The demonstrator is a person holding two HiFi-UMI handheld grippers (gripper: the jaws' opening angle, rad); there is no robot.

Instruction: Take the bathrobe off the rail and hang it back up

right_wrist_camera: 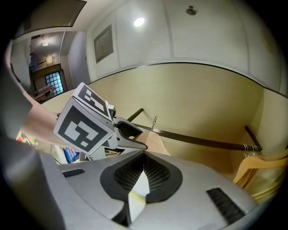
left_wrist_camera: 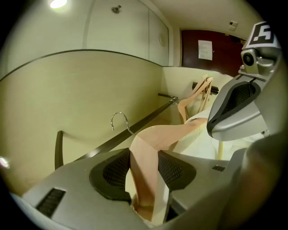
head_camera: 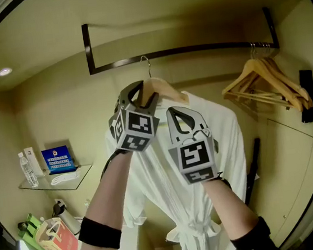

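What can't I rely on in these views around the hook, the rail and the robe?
- Hook on or off the rail: too small in the head view, overlaps the bar; the gripper views don't settle it.
- End of the hanger: head view, covered by the left hand-held gripper.
- Bathrobe hem: cut off by the head view's bottom edge.
- Cloth in the right hand-held gripper: only a sliver shows.

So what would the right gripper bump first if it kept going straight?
Probably the light wooden hanger just ahead of the right gripper, then the dark metal rail behind it; depth is unclear.
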